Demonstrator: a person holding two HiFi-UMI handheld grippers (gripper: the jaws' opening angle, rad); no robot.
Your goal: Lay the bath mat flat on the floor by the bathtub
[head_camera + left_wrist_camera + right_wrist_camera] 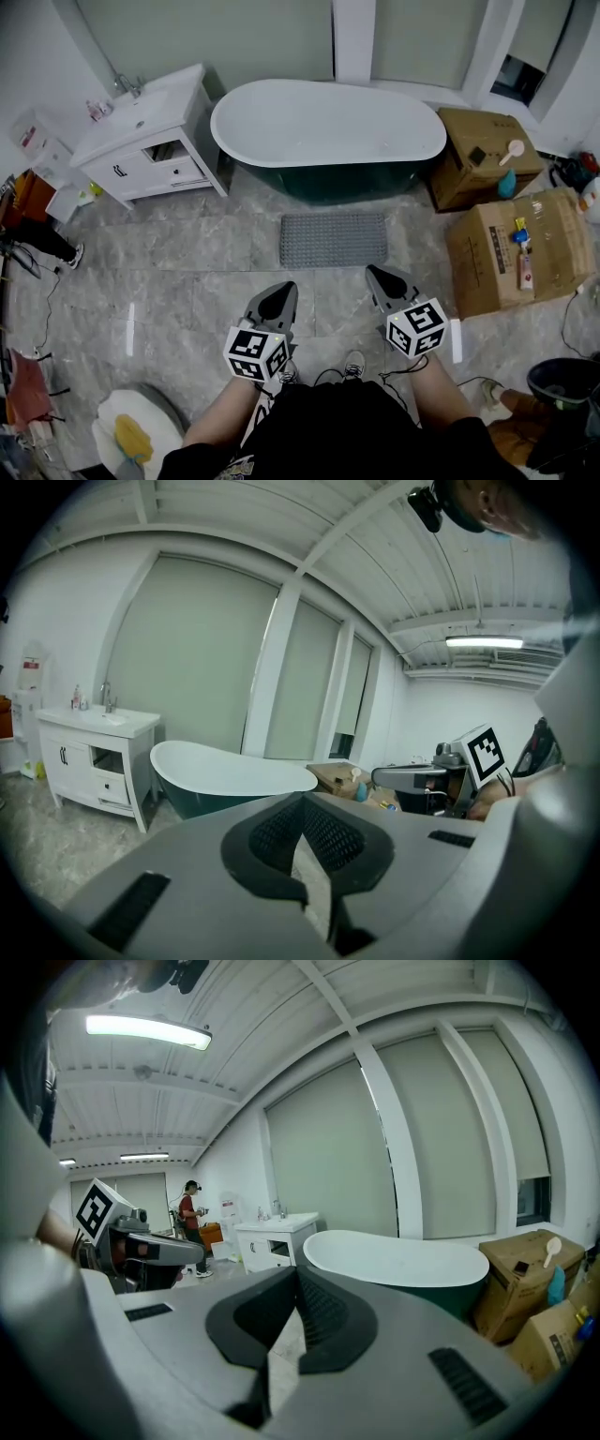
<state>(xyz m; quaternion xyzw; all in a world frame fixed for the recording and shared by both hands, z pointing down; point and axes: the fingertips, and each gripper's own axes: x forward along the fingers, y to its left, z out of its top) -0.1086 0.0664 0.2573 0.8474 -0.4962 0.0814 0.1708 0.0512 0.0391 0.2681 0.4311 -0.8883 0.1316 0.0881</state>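
A grey bath mat (334,240) lies flat on the marble floor, right in front of the white and dark green bathtub (328,127). My left gripper (281,293) and right gripper (378,275) hover side by side close to my body, a short way in front of the mat's near edge. Both are shut and hold nothing. In the left gripper view the closed left gripper (305,797) points toward the tub (230,771). The right gripper view shows the right gripper (295,1269) shut too, with the tub (398,1258) beyond it. The mat is hidden in both gripper views.
A white vanity with a sink (150,136) stands left of the tub. Two cardboard boxes (487,155) (520,253) with small items sit at the right. A black bin (562,380) is at lower right. A person (187,1213) stands far off.
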